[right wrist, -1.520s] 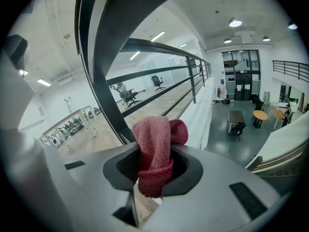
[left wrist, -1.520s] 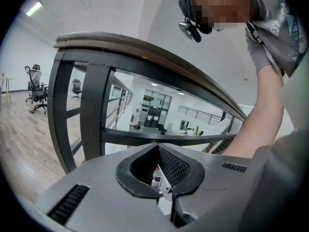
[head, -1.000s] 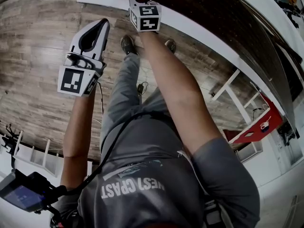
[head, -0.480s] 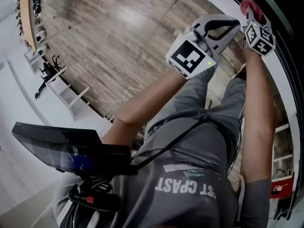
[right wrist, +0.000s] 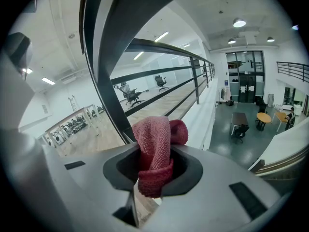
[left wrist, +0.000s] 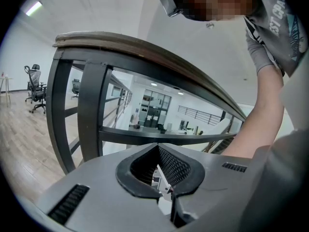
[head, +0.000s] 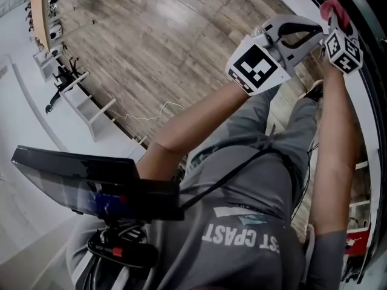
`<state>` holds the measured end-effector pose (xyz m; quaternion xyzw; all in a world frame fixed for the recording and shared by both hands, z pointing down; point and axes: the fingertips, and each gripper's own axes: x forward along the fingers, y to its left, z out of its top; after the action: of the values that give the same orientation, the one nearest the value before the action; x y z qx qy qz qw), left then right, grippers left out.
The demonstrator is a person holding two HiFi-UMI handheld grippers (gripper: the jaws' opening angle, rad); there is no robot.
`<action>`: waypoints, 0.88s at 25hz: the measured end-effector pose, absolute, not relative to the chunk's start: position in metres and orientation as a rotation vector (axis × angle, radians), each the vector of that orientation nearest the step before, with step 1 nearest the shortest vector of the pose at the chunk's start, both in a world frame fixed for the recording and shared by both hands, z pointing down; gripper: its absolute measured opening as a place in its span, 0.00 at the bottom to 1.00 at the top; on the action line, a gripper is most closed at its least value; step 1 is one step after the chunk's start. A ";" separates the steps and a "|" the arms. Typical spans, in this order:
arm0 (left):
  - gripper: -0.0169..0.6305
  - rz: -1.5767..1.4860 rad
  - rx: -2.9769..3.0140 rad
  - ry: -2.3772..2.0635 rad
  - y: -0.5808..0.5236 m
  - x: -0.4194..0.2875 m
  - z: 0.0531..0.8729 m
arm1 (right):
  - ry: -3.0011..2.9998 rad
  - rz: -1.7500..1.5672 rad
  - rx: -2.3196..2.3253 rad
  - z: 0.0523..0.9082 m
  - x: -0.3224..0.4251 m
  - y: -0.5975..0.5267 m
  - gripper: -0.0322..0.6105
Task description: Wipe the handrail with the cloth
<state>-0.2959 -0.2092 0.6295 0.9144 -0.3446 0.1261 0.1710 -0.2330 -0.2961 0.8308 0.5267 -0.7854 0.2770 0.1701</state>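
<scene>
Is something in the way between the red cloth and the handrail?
Nothing visible is. The right gripper holds the red cloth right beside the dark handrail, with no object between them. Whether the cloth touches it, I cannot tell.

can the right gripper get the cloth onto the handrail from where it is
Probably yes: the right gripper is shut on the cloth, which sticks out past its jaws, and the handrail stands close ahead with nothing in between.

Two grippers — left gripper [left wrist: 161,180], right gripper [right wrist: 154,178] — plus one red cloth [right wrist: 153,141], one handrail [left wrist: 145,50], one dark screen [head: 78,183].
</scene>
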 end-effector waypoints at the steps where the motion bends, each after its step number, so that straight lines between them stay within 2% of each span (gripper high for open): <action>1: 0.03 0.359 2.596 -0.979 -0.210 -0.296 0.630 | -2.232 0.787 1.496 0.831 -0.233 -0.297 0.17; 15: 0.03 0.352 2.612 -0.964 -0.204 -0.292 0.628 | -2.232 0.808 1.492 0.830 -0.229 -0.299 0.17; 19: 0.04 0.362 2.631 -0.951 -0.193 -0.298 0.626 | -2.249 0.930 1.380 0.840 -0.234 -0.286 0.17; 22: 0.04 0.344 2.658 -0.937 -0.191 -0.302 0.601 | -2.292 0.910 1.214 0.817 -0.238 -0.260 0.17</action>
<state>-0.3021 -0.1913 0.6012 0.9255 -0.3262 0.1198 0.1506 -0.2380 -0.2605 0.8175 0.4334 -0.8177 0.3247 0.1953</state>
